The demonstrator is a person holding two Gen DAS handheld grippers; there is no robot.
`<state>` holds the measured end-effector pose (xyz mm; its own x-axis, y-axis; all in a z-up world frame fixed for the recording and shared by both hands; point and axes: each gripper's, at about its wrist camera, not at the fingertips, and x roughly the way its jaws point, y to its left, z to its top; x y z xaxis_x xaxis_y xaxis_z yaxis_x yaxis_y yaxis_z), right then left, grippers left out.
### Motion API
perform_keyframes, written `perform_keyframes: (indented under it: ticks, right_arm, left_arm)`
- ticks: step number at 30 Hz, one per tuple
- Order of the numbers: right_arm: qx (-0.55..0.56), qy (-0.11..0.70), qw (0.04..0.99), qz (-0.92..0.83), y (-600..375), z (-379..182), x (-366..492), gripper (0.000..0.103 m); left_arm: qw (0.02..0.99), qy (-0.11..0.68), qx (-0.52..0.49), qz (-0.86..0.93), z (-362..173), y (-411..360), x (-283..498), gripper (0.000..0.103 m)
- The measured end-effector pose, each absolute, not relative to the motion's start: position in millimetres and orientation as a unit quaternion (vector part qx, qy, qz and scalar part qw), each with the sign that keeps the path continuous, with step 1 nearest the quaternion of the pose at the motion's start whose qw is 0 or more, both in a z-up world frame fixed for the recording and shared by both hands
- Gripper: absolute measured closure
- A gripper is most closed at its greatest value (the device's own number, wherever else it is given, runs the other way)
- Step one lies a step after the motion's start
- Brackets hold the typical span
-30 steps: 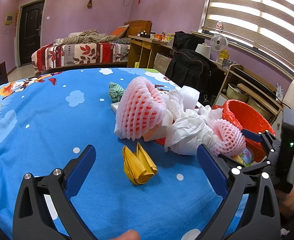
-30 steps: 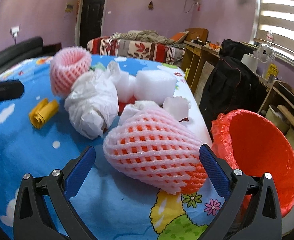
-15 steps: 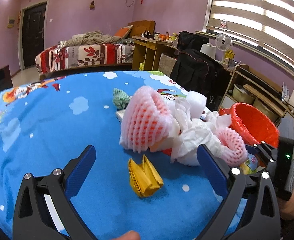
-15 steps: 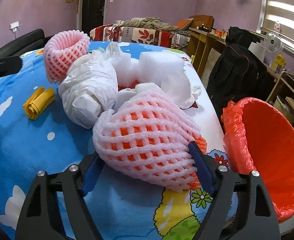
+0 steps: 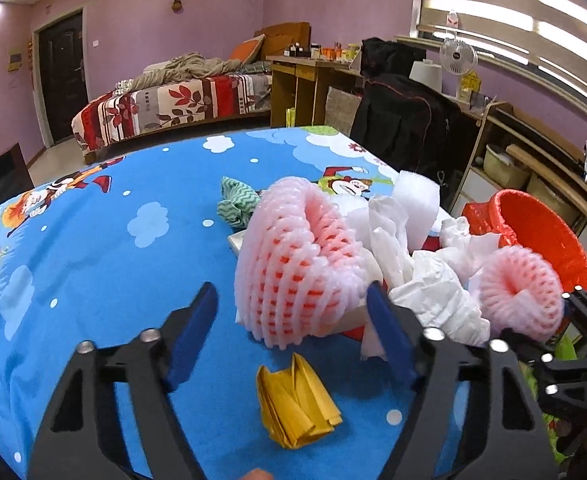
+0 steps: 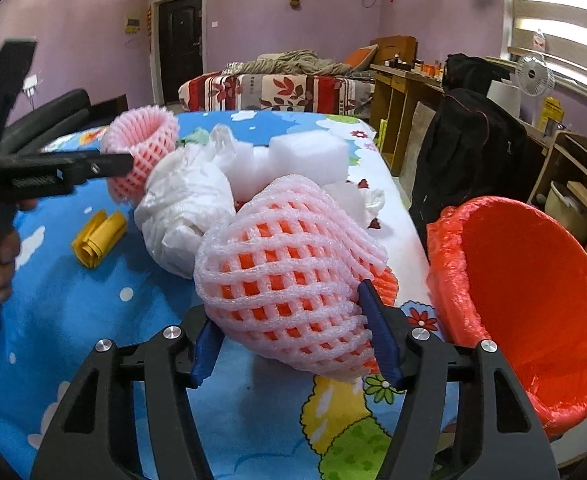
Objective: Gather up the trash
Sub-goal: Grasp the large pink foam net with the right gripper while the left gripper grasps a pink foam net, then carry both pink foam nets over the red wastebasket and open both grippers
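A pile of trash lies on the blue cartoon tablecloth. My right gripper is shut on a pink foam fruit net and holds it just above the cloth, left of the red-lined bin. My left gripper is open, its fingers either side of a second, larger pink foam net. A folded yellow paper lies below the left gripper. Crumpled white paper, also in the right wrist view, sits between the two nets.
White foam blocks and a green cloth lie behind the pile. The bin also shows at the table's right edge in the left wrist view. A black bag hangs on a chair beyond the table. A bed stands at the back.
My right gripper closed on the near pink net and lifted it slightly. My left gripper moved forward over the yellow paper toward the larger pink net.
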<state>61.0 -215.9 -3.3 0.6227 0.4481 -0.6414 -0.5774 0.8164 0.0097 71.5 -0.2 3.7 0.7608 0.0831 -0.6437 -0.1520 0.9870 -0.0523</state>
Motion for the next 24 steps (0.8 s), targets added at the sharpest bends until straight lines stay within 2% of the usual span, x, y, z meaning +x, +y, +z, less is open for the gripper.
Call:
perform_keyframes:
  ticks: [3, 6, 24]
  right_arm:
    - [-0.085, 0.322, 0.899, 0.284, -225.8, 5.4, 61.5, 0.042]
    - [-0.073, 0.315, 0.905, 0.277, -236.5, 15.6, 61.5, 0.042]
    - [-0.012, 0.299, 0.932, 0.204, -316.9, 48.1, 86.8, 0.042]
  left_arm:
    - [0.934, 0.349, -0.043, 0.065, 0.4, -1.5, 75.9, 0.055]
    - [0.934, 0.349, -0.034, 0.071, 2.9, -3.6, 77.0, 0.063]
    - [0.959, 0.276, -0.021, 0.063, 78.8, -34.6, 64.9, 0.065]
